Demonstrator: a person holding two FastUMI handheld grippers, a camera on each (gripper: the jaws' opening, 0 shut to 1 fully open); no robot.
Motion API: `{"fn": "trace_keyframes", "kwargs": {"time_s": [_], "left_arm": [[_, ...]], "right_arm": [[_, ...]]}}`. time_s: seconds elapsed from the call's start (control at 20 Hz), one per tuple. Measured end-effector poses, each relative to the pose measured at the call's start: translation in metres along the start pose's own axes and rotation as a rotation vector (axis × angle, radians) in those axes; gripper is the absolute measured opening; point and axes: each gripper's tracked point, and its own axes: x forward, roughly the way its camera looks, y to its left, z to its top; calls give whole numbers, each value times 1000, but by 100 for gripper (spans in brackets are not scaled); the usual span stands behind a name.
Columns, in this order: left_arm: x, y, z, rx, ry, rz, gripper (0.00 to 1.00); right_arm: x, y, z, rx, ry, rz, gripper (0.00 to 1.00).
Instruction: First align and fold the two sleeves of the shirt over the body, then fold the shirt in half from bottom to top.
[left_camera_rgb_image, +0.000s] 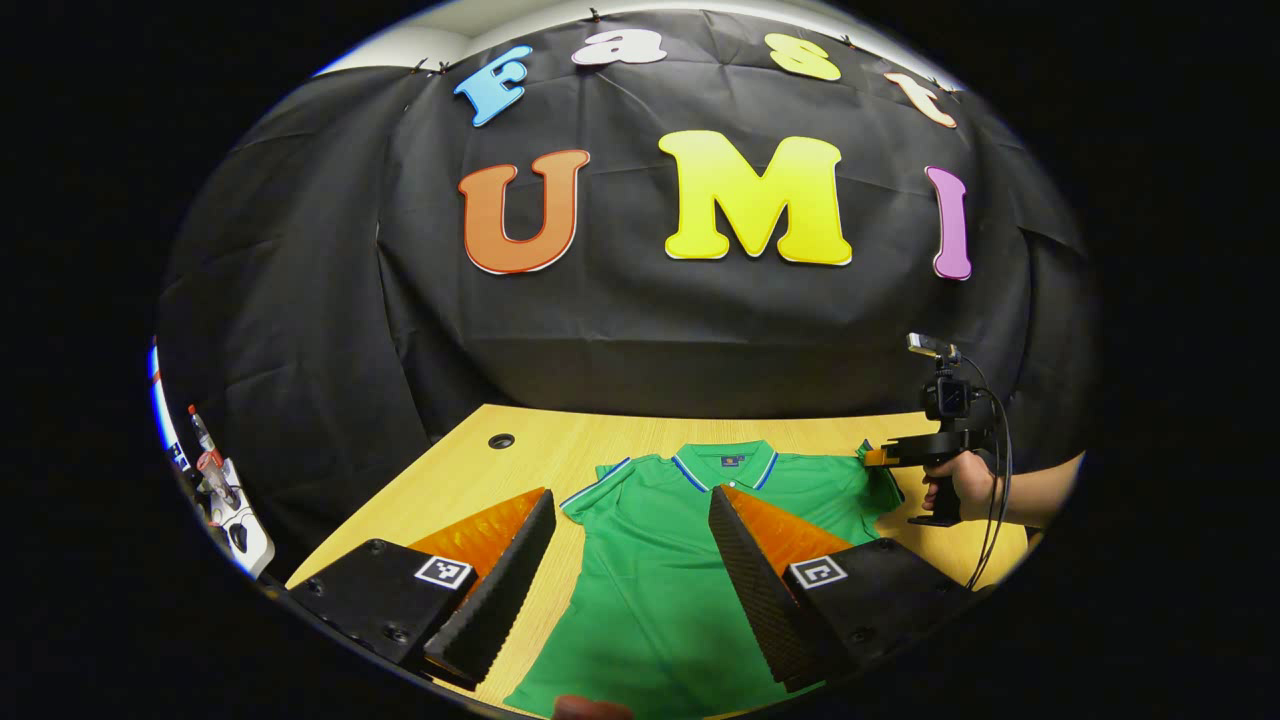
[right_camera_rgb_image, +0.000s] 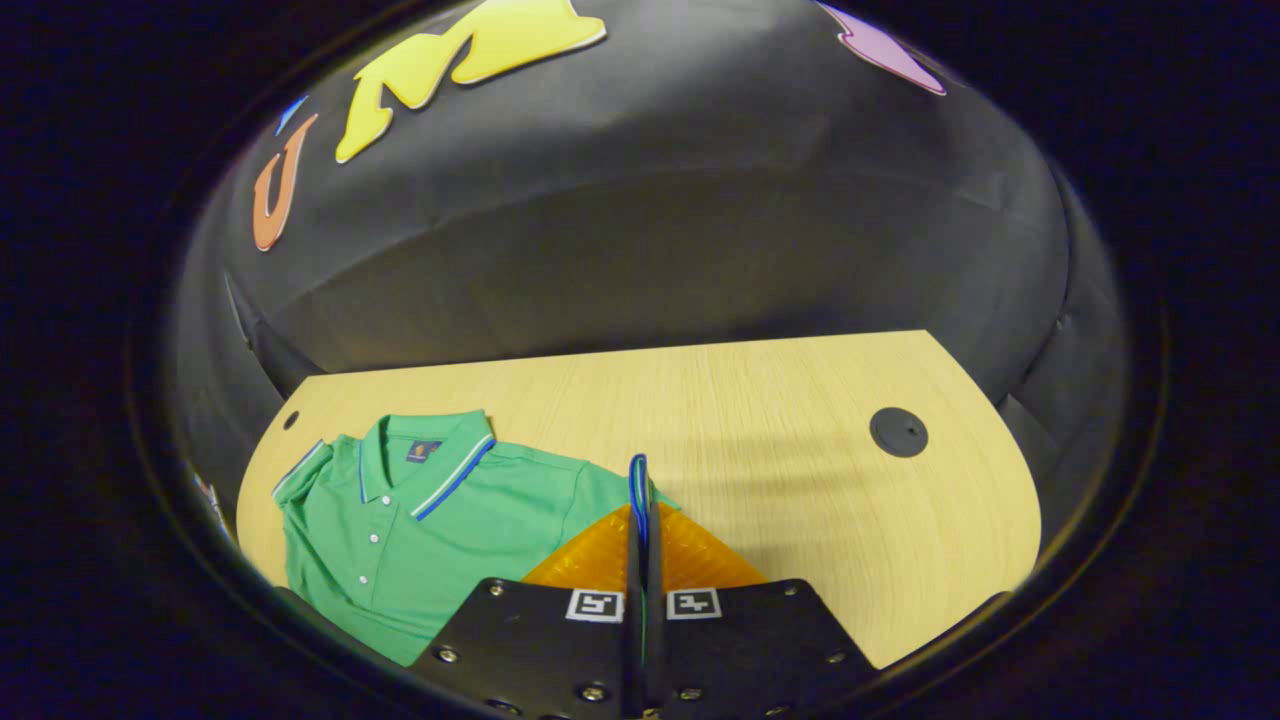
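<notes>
Shirt (left_camera_rgb_image: 655, 580) lies flat on the wooden table (right_camera_rgb_image: 800, 400), collar at the far end. Left gripper (left_camera_rgb_image: 632, 575) hangs above its middle, fingers wide apart, holding nothing. Farther off, right gripper (right_camera_rgb_image: 640, 500) pinches the sleeve edge (right_camera_rgb_image: 638, 490) tight, probably to fold it over the body.

Left gripper open above shirt

Left gripper (left_camera_rgb_image: 632, 560) hung over the green polo shirt (left_camera_rgb_image: 650, 590) on the wooden table (left_camera_rgb_image: 470, 470), jaws spread wide. Far right, a hand (left_camera_rgb_image: 962, 487) held the right gripper (left_camera_rgb_image: 872, 456) at the shirt's sleeve edge; its grip couldn't be made out.
</notes>
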Motion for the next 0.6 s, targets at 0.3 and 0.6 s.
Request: {"fn": "trace_keyframes", "kwargs": {"time_s": [0.3,0.6], "left_arm": [[-6,12,1,-11,-9,8,99],[-17,39,1,-33,-13,44,99]], "right_arm": [[-24,26,22,-13,-47,4,1],[-37,79,31,-32,-66,32,1]]}}
